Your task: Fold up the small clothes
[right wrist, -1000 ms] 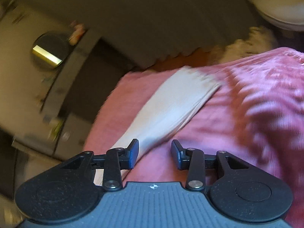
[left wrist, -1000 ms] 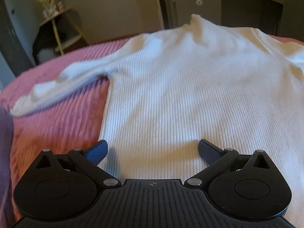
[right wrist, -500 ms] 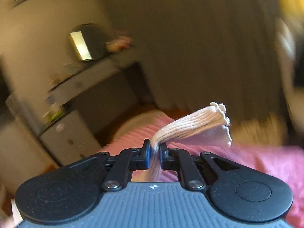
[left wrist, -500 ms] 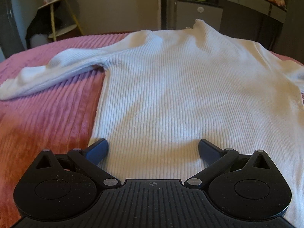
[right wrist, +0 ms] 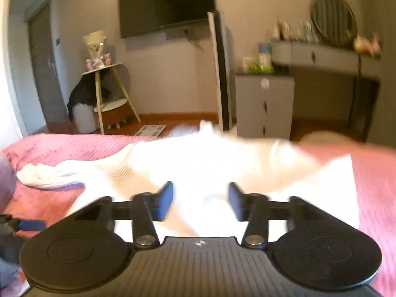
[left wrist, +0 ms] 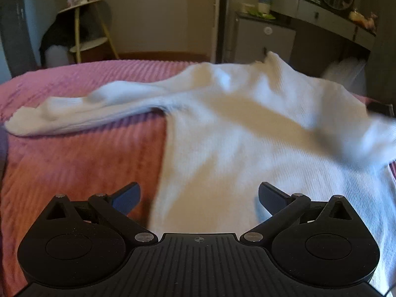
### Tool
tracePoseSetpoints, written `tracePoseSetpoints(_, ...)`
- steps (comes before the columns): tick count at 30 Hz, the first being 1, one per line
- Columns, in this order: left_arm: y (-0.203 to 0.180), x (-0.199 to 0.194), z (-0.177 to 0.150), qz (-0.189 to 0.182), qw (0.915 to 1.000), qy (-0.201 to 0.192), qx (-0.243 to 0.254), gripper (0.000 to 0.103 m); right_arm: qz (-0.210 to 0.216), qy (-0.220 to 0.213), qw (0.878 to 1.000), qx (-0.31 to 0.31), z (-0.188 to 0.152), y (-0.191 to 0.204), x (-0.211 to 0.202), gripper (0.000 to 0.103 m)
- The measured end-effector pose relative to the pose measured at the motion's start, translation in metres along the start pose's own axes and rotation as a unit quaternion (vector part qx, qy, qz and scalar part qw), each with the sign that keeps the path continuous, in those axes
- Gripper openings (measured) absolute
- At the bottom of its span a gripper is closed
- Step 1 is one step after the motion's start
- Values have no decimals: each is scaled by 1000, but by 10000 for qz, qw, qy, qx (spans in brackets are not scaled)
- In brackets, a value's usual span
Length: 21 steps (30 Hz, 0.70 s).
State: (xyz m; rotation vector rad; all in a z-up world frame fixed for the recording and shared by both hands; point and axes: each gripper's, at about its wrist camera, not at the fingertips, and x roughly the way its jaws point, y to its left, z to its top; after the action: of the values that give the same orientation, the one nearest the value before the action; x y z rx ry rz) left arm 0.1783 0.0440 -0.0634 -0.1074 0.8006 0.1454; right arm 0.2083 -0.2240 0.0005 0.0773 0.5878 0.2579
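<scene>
Your left gripper (left wrist: 199, 195) sits nearest, its 2 jaws spread wide over the hem of the white sweater (left wrist: 235, 133), gripping nothing. Your right gripper (right wrist: 200, 199) has just been opening; its jaws stand apart above the sweater's body, and through the blur no cloth shows pinched between them. The sweater lies flat on the pink bedspread (left wrist: 81, 163), 1 sleeve (left wrist: 81, 113) stretched out to the left, the other sleeve (left wrist: 366, 138) blurred at the right edge over the body. Beyond the bed stand a small round side table (right wrist: 104, 74), a grey cabinet (right wrist: 264, 104) and a wall-mounted screen (right wrist: 165, 5).
</scene>
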Motion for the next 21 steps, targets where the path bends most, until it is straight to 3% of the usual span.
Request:
tracePoseSetpoints(2, 7, -3, 7, -177, 9997, 31, -153, 103, -20, -65, 9982, 600, -16, -7, -14, 58)
tracePoseSetpoints(5, 12, -3, 21, -734, 9957, 136, -556, 103, -465, -98, 9801, 1927, -47, -36, -31, 55)
tracePoseSetpoints(6, 11, -2, 26, -954, 9930, 193, -663, 103, -616, -125, 9732, 2212, -54, -48, -33, 50)
tracePoseSetpoints(7, 7, -1, 30, -1151, 9903, 230, -739, 103, -662, -146, 9684, 2401, -60, -54, -33, 45)
tracePoseSetpoints(10, -14, 10, 43, -1627, 9843, 237, -649, 103, -681, -101, 9567, 2827, -75, -66, -27, 45)
tracePoseSetpoints(13, -37, 41, 52, -1719, 9810, 632, -646, 101, -655, -63, 9570, 2826, -90, -63, -20, 45)
tracePoseSetpoints(16, -50, 66, 53, -1568, 9803, 1004, -661, 73, -620, -86, 9579, 2801, -98, -63, -20, 44)
tracePoseSetpoints(18, -60, 74, 53, -1412, 9839, 986, -476, 69, -641, -143, 9558, 2865, -101, -65, -30, 44)
tracePoseSetpoints(20, -71, 76, 56, -1269, 9872, 941, -213, 43, -703, -215, 9534, 2927, -101, -70, -32, 43)
tracePoseSetpoints(21, -75, 75, 57, -1205, 9882, 940, -121, 37, -725, -238, 9524, 2953, -99, -71, -32, 43)
